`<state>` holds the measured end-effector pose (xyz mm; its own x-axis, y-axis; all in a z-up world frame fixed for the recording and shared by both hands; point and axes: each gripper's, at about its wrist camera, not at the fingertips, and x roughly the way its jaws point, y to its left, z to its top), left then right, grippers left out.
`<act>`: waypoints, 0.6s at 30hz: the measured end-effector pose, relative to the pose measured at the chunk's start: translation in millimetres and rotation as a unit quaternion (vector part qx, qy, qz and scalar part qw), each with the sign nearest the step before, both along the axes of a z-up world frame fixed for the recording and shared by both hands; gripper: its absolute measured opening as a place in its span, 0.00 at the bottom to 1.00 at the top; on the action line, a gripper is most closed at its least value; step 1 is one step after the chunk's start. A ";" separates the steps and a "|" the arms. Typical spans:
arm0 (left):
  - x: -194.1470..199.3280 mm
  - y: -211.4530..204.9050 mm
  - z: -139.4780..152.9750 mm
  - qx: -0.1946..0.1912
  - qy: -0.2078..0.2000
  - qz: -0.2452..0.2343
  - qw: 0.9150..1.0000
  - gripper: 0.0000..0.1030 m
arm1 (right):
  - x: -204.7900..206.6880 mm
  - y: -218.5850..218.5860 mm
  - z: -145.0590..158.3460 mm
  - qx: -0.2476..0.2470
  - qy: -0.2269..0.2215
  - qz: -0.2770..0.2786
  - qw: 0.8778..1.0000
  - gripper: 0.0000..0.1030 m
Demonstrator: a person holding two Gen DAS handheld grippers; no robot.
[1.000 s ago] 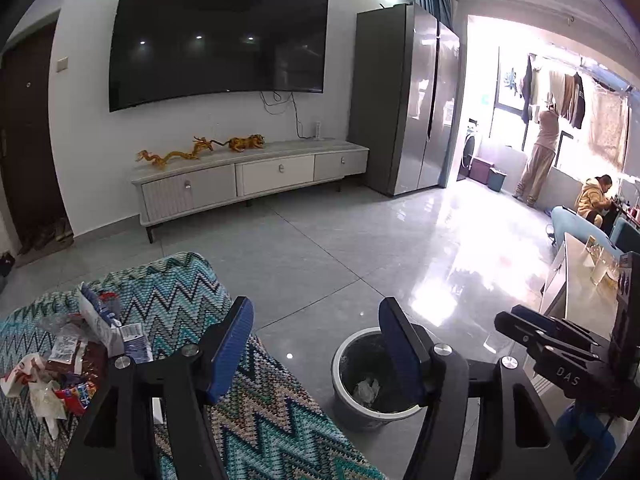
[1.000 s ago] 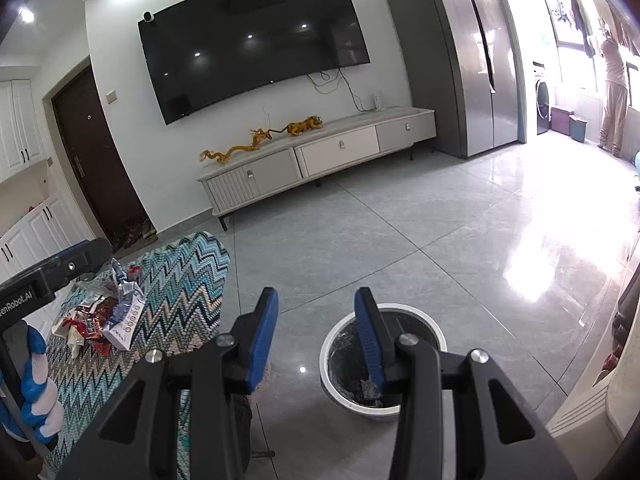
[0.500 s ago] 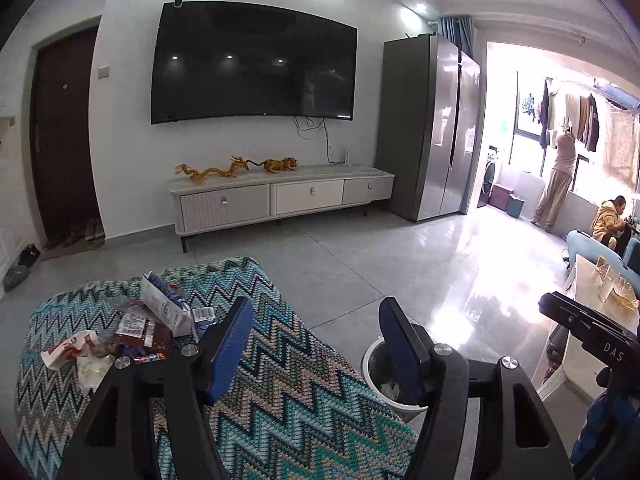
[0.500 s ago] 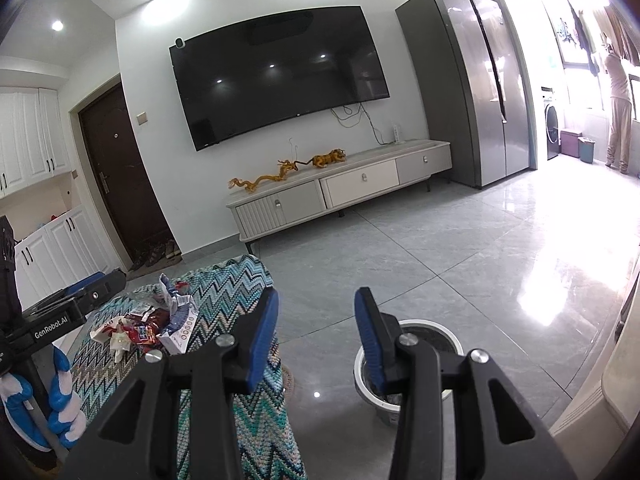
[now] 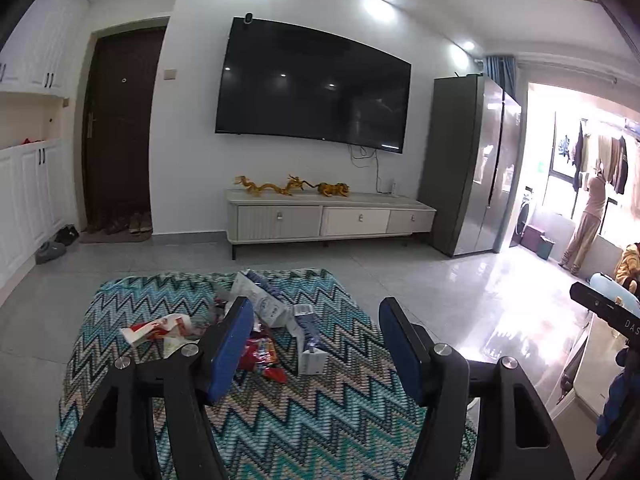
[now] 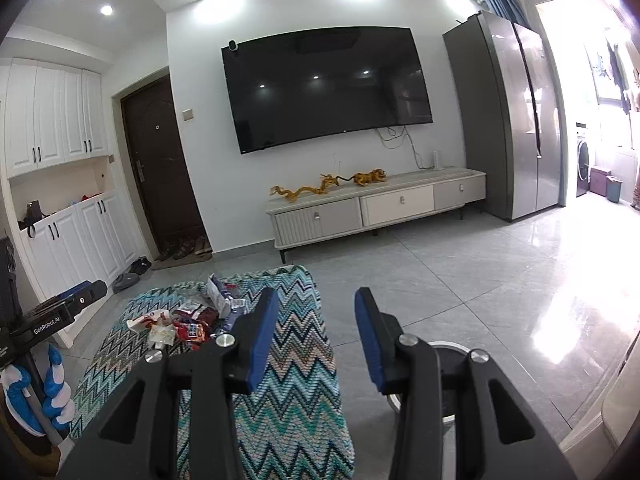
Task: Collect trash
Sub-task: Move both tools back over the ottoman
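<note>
On the back wall: a big dark television [image 5: 314, 92] hangs at twelve o'clock, above a low pale cabinet [image 5: 328, 220] that carries gold dragon figures [image 5: 292, 186].
Fridge: a tall grey fridge [image 5: 474, 164] stands at two o'clock, beside a bright doorway where a person [image 5: 586, 220] stands by hanging clothes.
Door: a dark entry door [image 5: 120, 128] at ten o'clock, shoes on the mat [image 5: 116, 236] at its foot.
Bench: a low bench under a zigzag-patterned cover [image 5: 280, 412] fills the near floor, straight ahead of both cameras.
Bin: a white-rimmed bin [image 6: 450, 350] sits on the floor just right of the bench, at five o'clock in the right wrist view — mostly hidden behind the claw's finger.
Trash: a heap of wrappers [image 5: 256, 328] lies on the cover's far left part — a white carton [image 5: 310, 346], red packets, a crumpled white bag; in the right wrist view the heap [image 6: 188, 320] sits at nine o'clock.
Left claw [image 5: 316, 344]: jaws wide apart, nothing between them, pointed over the bench with the heap just beyond its left finger.
Right claw [image 6: 316, 338]: jaws apart by a narrower gap, holding nothing, over the bench's right edge.
</note>
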<state>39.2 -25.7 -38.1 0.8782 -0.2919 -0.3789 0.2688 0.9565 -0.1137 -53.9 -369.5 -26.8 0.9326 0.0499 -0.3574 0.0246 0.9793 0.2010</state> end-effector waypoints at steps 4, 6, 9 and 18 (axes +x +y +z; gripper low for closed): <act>-1.6 46.4 -9.3 -0.002 0.002 0.046 0.999 0.61 | 9.3 24.5 0.5 -0.007 -0.003 0.031 1.000 0.37; -1.7 74.0 -17.2 -0.001 0.005 0.076 0.997 0.61 | 16.8 34.0 -2.2 -0.006 -0.004 0.048 0.999 0.37; 1.1 111.5 -31.5 0.003 0.016 0.119 0.993 0.61 | 34.3 46.7 -9.5 -0.001 0.002 0.072 0.997 0.37; 34.1 161.0 -83.2 0.010 0.093 0.147 0.985 0.61 | 110.8 100.2 -47.0 -0.006 0.059 0.145 0.988 0.37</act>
<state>73.4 135.4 -121.3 0.8389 -0.0259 -0.5437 -0.0434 0.9925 -0.1142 56.9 -269.2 -73.8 0.8312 0.3048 -0.4649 -0.2354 0.9506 0.2022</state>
